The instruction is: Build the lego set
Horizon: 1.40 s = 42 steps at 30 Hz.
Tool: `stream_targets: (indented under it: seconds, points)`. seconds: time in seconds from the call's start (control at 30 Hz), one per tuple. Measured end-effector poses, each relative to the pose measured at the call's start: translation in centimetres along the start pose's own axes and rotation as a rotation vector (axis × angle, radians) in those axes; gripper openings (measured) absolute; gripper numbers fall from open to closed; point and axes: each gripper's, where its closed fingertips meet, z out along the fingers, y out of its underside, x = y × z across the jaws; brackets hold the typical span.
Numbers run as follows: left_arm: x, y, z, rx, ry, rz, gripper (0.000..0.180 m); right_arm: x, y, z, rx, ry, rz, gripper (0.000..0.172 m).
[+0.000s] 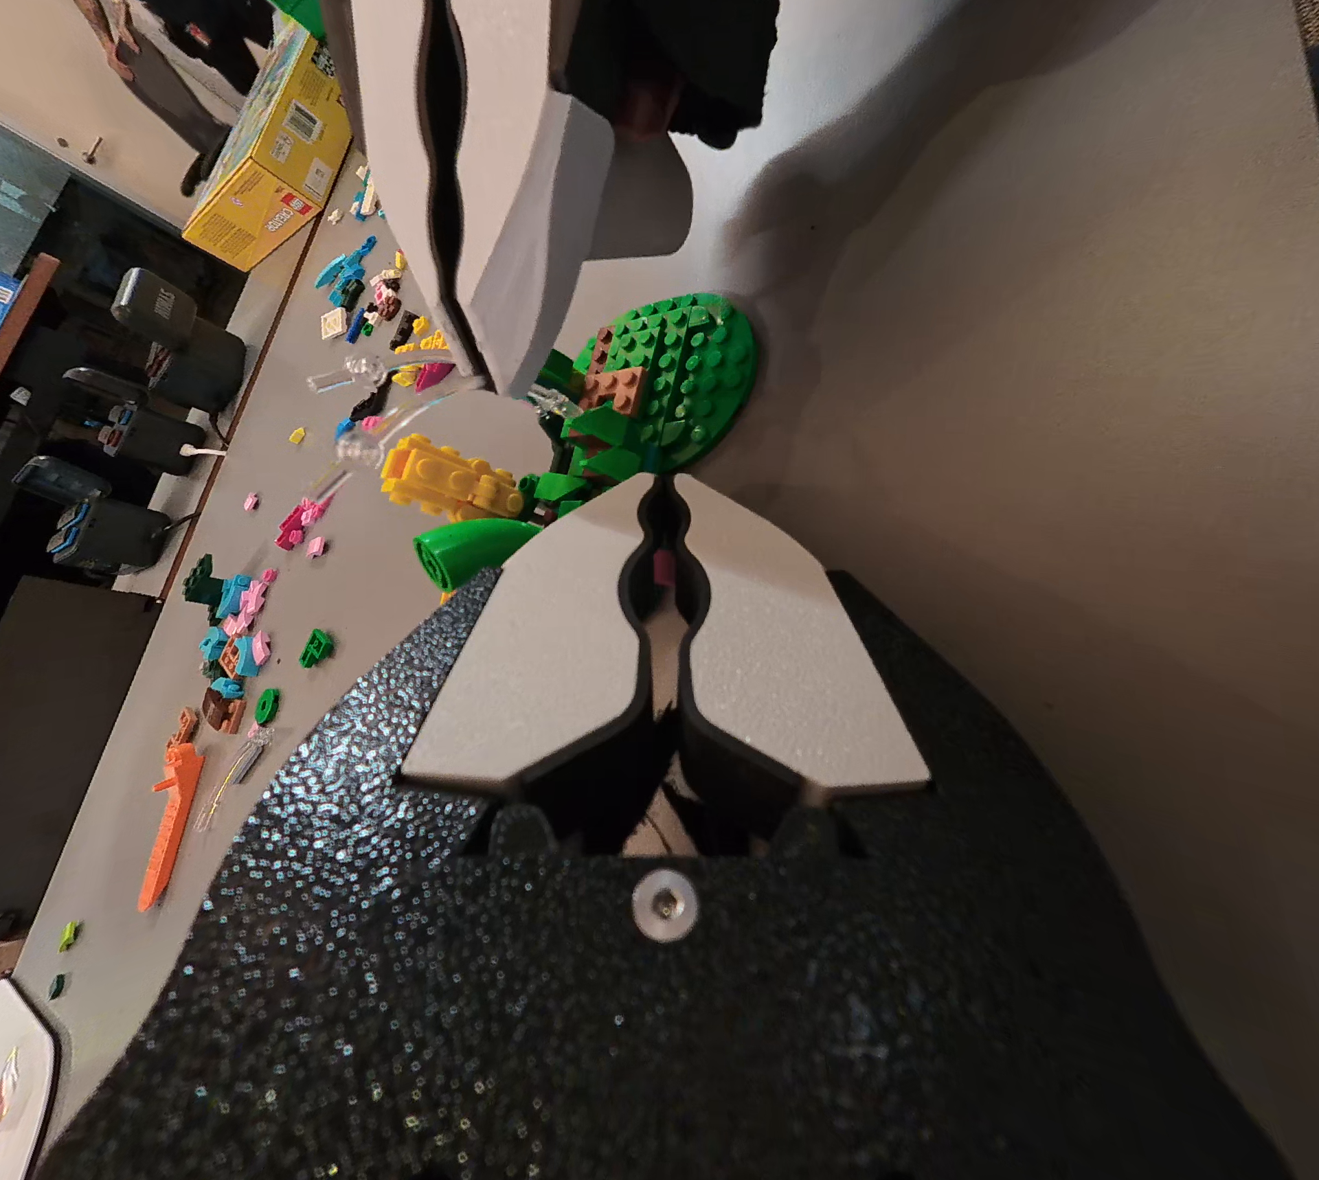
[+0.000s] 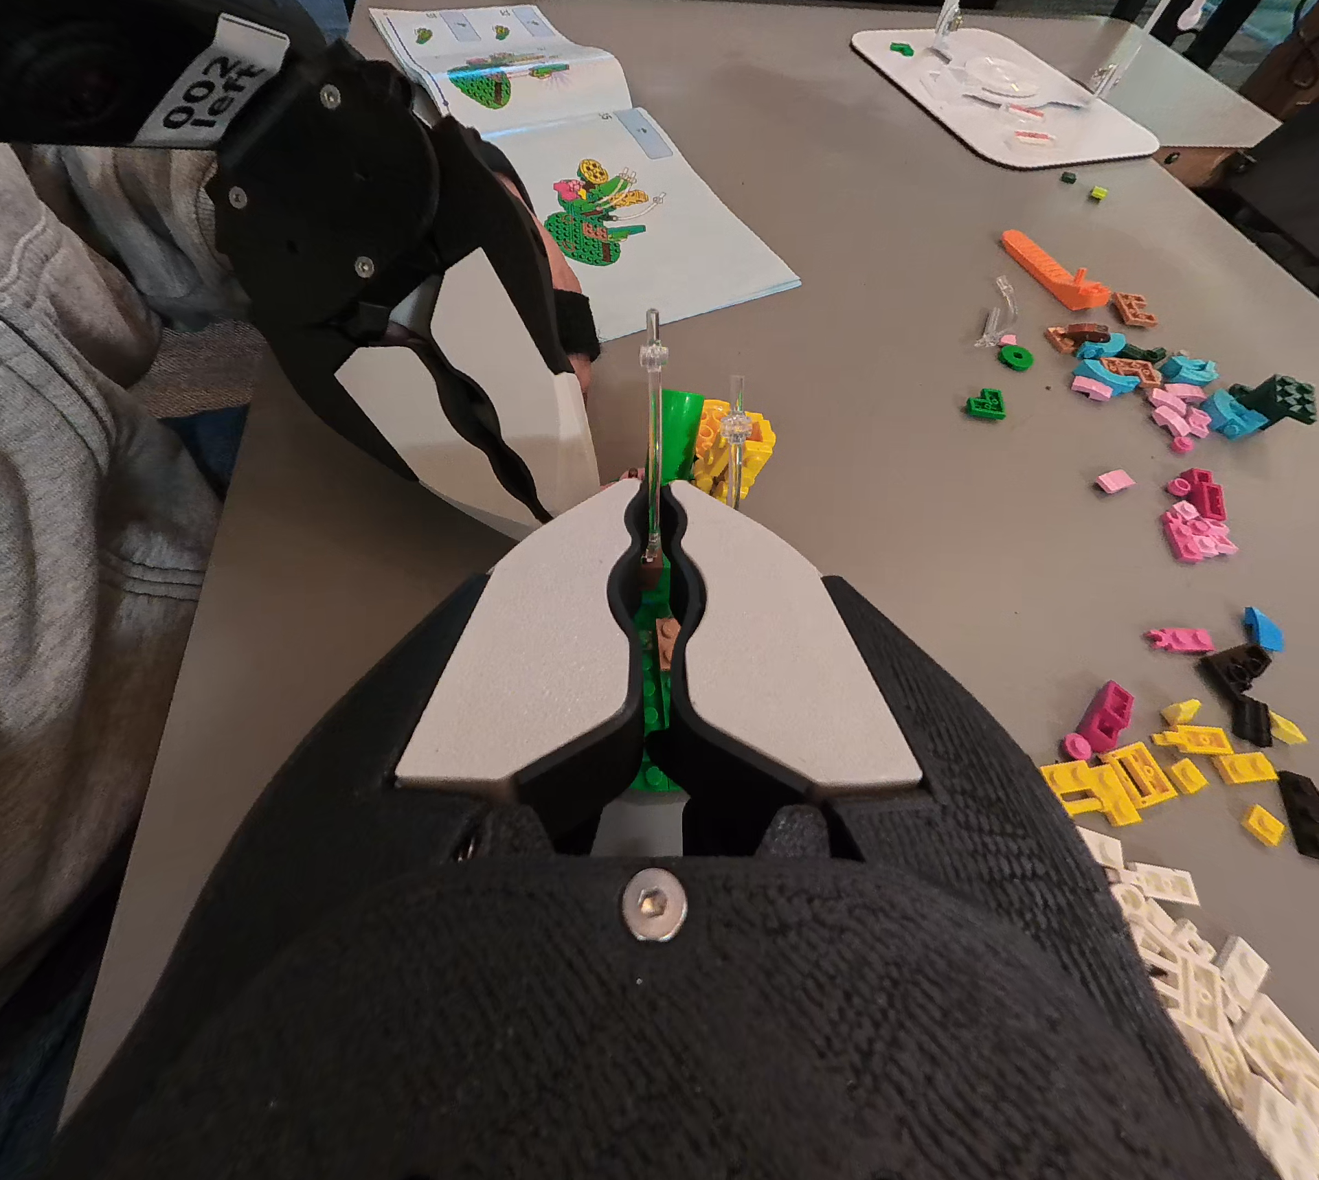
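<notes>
A brick model on a round green plate [image 1: 685, 375] stands on the grey table [image 2: 892, 361], with a yellow part [image 2: 742, 439], a green cone [image 2: 678, 425] and two upright clear rods. My right gripper [image 2: 653, 493] is over the model and shut on the taller clear rod [image 2: 652, 403]. It enters the left wrist view from the top [image 1: 489, 378], with that rod [image 1: 400, 418] curving out of its tips. My left gripper [image 1: 660, 482] is shut at the plate's near edge. A small pink piece [image 1: 664, 571] shows in the hollow between its fingers. It also shows in the right wrist view [image 2: 546, 516].
An open instruction booklet [image 2: 628, 204] lies behind the model. Loose bricks [image 2: 1185, 389], yellow pieces [image 2: 1142, 775], white pieces [image 2: 1213, 1003] and an orange tool [image 2: 1049, 271] lie to the right. A white stand base [image 2: 999, 97] is far right. A yellow box [image 1: 278, 147] sits at the table's end. The gap from one gripper's tips to the other's is roughly 5 cm.
</notes>
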Motion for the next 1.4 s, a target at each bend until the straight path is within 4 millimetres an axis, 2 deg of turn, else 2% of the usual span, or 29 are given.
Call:
stream_targets:
  seconds: [0.57, 0.7, 0.87, 0.97, 1.1, 1.27, 1.4]
  points:
    - [-0.3, 0.5, -0.1, -0.027, -0.019, -0.003, 0.000, 0.0, -0.5, 0.3, 0.042, 0.016, 0.013, 0.001]
    - [-0.4, 0.6, -0.2, -0.031, -0.025, -0.004, 0.000, 0.0, -1.8, -0.7, 0.130, 0.043, -0.011, 0.001]
    - [-0.4, 0.6, -0.3, -0.033, -0.028, -0.004, 0.000, 0.1, -2.9, -3.2, 0.318, 0.151, -0.080, 0.001]
    - [-0.4, 0.6, -0.3, -0.033, -0.027, -0.006, 0.000, 1.1, -3.4, -4.8, 0.423, 0.256, -0.117, 0.001]
    - [-0.4, 0.6, -0.3, -0.033, -0.025, -0.009, 0.000, 3.2, -3.0, -6.5, 0.504, 0.388, -0.060, 0.001]
    - [-0.5, 0.6, -0.4, -0.033, -0.023, -0.021, 0.000, 5.8, -2.0, -8.0, 0.493, 0.553, 0.006, 0.001]
    - [-0.5, 0.6, -0.3, -0.037, -0.021, -0.017, 0.000, 6.6, -1.4, -8.2, 0.472, 0.592, 0.037, 0.001]
